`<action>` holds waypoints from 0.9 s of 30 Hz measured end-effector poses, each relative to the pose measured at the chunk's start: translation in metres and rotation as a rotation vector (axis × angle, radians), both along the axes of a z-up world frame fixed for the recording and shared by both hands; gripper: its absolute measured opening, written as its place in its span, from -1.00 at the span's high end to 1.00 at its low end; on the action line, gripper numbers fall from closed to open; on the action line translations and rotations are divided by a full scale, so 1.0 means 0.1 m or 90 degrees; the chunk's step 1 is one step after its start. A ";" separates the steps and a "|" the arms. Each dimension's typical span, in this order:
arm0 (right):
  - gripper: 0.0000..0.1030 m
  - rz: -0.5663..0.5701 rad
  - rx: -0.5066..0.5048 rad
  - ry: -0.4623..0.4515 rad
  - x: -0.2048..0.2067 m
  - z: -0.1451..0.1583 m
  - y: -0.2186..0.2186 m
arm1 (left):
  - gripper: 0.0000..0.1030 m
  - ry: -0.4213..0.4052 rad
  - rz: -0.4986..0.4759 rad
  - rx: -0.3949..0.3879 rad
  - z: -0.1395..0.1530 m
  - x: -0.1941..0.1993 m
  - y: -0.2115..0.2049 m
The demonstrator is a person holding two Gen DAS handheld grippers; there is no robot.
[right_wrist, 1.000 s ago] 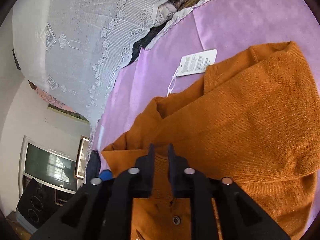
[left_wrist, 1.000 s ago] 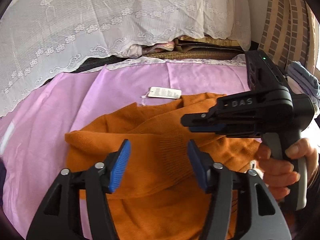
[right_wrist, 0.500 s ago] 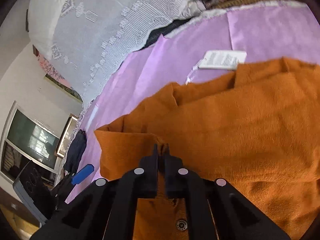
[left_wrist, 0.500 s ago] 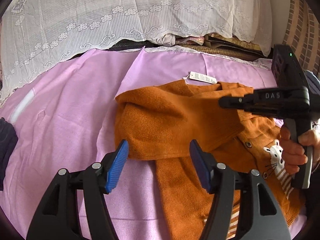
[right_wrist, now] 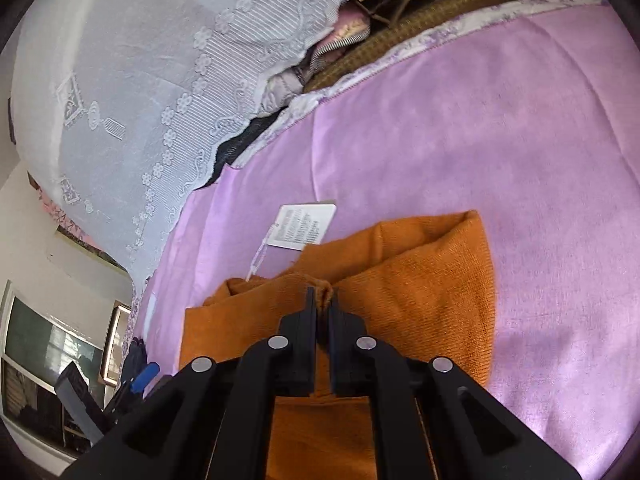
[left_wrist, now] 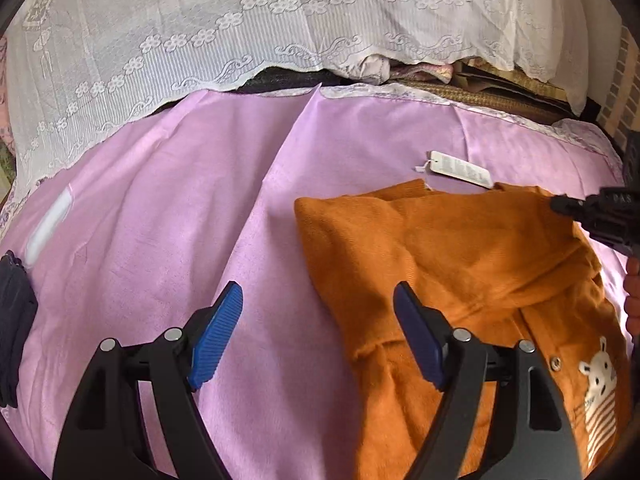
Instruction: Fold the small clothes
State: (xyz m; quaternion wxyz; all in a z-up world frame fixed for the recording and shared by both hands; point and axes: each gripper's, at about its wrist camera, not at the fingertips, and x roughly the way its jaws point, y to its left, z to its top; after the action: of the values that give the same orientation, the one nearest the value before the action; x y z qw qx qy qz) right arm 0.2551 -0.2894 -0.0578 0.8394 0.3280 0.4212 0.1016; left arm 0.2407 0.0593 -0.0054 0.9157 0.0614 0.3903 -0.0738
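Note:
An orange knitted cardigan [left_wrist: 460, 264] with a white animal patch and buttons lies partly folded on the pink sheet [left_wrist: 180, 208]. A white paper tag [left_wrist: 460, 169] hangs from its collar. My left gripper [left_wrist: 318, 336] is open and empty, low over the sheet at the cardigan's left edge. My right gripper [right_wrist: 323, 300] is shut on a pinch of the cardigan's orange fabric [right_wrist: 420, 280]. It also shows at the right edge of the left wrist view [left_wrist: 600, 216].
A white lace cloth [left_wrist: 240, 32] covers a pile along the back of the sheet. A dark garment [left_wrist: 12, 320] lies at the left edge. A woven mat [right_wrist: 440, 20] and bedding sit behind the sheet. A window and furniture stand far left.
My left gripper has drawn back and left off the cardigan, staying open. My right gripper has carried the pinched fabric toward the right, across the cardigan.

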 end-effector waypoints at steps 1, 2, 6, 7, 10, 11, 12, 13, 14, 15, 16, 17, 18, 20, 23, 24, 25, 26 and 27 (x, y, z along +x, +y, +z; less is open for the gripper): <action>0.90 0.000 -0.006 0.001 0.00 -0.01 -0.01 | -0.46 0.005 0.007 0.010 -0.04 0.05 -0.01; 0.90 0.001 -0.015 0.000 -0.01 -0.02 -0.01 | -0.47 0.012 0.013 0.029 -0.10 0.10 -0.03; 0.87 -0.012 -0.060 0.009 0.00 -0.06 -0.03 | -0.71 0.018 0.050 0.104 -0.31 0.17 -0.04; 0.88 -0.014 -0.070 0.015 0.01 -0.09 -0.04 | -0.75 0.012 0.054 0.110 -0.31 0.15 -0.03; 0.87 -0.045 -0.079 0.013 -0.05 -0.04 -0.12 | -0.74 -0.001 0.068 0.116 -0.23 0.11 0.00; 0.81 -0.067 -0.091 -0.004 -0.10 0.04 -0.14 | -0.73 -0.008 0.068 0.101 -0.17 0.06 0.02; 0.76 -0.082 -0.105 -0.027 -0.16 0.14 -0.14 | -0.73 -0.017 0.060 0.076 -0.08 0.02 0.03; 0.76 -0.078 -0.114 -0.051 -0.21 0.25 -0.10 | -0.73 -0.025 0.045 0.050 0.01 -0.01 0.02; 0.76 -0.058 -0.112 -0.072 -0.24 0.35 -0.04 | -0.73 -0.029 0.027 0.029 0.09 -0.04 -0.01; 0.76 -0.032 -0.103 -0.088 -0.27 0.42 0.05 | -0.73 -0.028 0.006 0.011 0.15 -0.05 -0.07; 0.77 -0.003 -0.097 -0.097 -0.28 0.47 0.16 | -0.73 -0.024 -0.015 -0.006 0.20 -0.05 -0.14; 0.77 0.026 -0.095 -0.099 -0.29 0.49 0.27 | -0.73 -0.019 -0.032 -0.017 0.22 -0.04 -0.22; 0.77 0.051 -0.093 -0.097 -0.29 0.48 0.38 | -0.73 -0.014 -0.043 -0.021 0.21 -0.03 -0.30; 0.77 0.078 -0.093 -0.078 -0.27 0.38 0.54 | -0.73 -0.002 -0.045 -0.014 0.12 0.04 -0.43; 0.77 0.091 -0.111 -0.034 -0.22 0.17 0.61 | -0.73 0.053 -0.030 -0.005 -0.16 0.19 -0.47; 0.77 0.087 -0.118 -0.018 -0.20 0.10 0.59 | -0.75 0.070 -0.021 0.003 -0.27 0.23 -0.44; 0.82 0.081 -0.118 -0.005 -0.19 0.03 0.55 | -0.82 0.082 -0.017 0.001 -0.35 0.26 -0.41; 0.88 0.081 -0.108 0.000 -0.17 -0.02 0.50 | -0.86 0.090 -0.016 -0.018 -0.39 0.29 -0.34; 0.92 0.078 -0.099 0.003 -0.16 -0.05 0.44 | -0.87 0.099 -0.011 -0.040 -0.40 0.32 -0.27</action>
State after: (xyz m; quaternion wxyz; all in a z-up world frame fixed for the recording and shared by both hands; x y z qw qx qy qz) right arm 0.2388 -0.2451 -0.0631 0.8536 0.2359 0.4490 0.1192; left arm 0.2723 0.0325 -0.0450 0.8836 0.0298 0.4569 -0.0984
